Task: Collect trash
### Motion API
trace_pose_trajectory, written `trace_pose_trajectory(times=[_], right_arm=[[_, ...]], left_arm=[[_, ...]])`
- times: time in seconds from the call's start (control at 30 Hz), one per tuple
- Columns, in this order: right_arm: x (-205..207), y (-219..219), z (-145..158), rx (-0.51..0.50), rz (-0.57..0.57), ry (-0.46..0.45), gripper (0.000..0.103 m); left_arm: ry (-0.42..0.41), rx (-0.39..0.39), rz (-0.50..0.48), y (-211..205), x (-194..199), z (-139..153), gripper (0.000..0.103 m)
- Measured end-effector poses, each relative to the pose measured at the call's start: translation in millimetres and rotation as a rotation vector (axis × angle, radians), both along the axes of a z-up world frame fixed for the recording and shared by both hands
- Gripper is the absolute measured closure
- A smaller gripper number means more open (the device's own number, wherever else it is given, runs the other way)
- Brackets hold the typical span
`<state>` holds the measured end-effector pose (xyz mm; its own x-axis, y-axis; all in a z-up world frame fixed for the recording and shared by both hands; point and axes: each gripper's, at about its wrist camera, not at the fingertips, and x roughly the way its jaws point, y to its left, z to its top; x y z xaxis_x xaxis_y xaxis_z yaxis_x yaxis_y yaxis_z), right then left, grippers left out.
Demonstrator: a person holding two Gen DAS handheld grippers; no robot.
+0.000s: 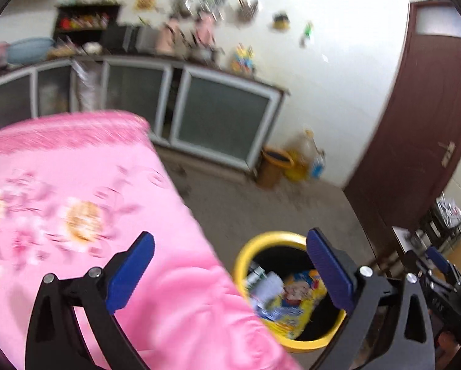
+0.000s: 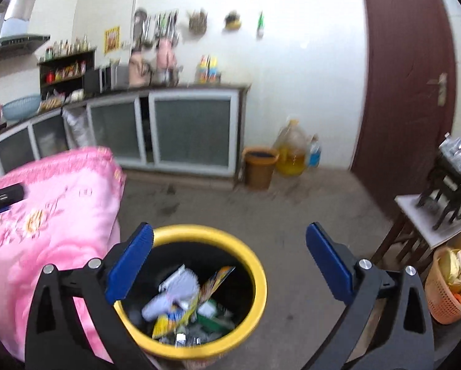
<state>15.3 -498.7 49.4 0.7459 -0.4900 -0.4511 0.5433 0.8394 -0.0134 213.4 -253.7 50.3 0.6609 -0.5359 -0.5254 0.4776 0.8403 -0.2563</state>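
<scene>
Both my left gripper point(image 1: 230, 269) and right gripper point(image 2: 229, 262) have fingers apart, holding nothing. Wrappers already fill the yellow bin point(image 2: 255, 265); I see no trash left on the pink bed point(image 1: 76, 185), so I judge collection nearly finished.

Yellow-rimmed bin point(image 2: 196, 234), pink floral blanket point(image 1: 76, 185)

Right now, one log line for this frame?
left gripper: open, empty | right gripper: open, empty, above bin | yellow bin: holds wrappers | pink cloth: no trash visible
</scene>
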Motion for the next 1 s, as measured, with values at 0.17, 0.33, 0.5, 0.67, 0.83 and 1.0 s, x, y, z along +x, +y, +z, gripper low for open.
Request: trace_pose_trajectory(times=[0.17,0.33,0.5,0.67,0.83,1.0], right_arm=[[1.8,34.5,8.1,-0.041,0.006,-0.06,0.008],[-1.7,100.6,16.7,-0.202,0.028,-0.116,0.008],[-10.0,150.4,22.0,-0.179,0.091,-0.198,0.008],[-10.2,187.6,20.8,-0.117,0.161,-0.198,0.008],[-25.8,222.1,16.9,-0.148,0.177,-0.224,0.008],[-48.8,230.5,5.3,-0.15,0.167,-0.244,0.008]], left_arm=[[-0.162,0.102,0.122,74.7,-31.9,20.0,0.008],[-0.252,0.156,0.31,156.7,-69.7,33.0,0.008],[-0.227,0.202,0.491,221.4,-101.8,30.5,0.008],[-0.264,0.226,0.584,260.1,-131.8,18.5,0.008],[-0.265,0.235,0.611,269.6,-160.7,8.2,0.008],[-0.241,0.249,0.627,269.8,-173.1,-13.6,0.008]])
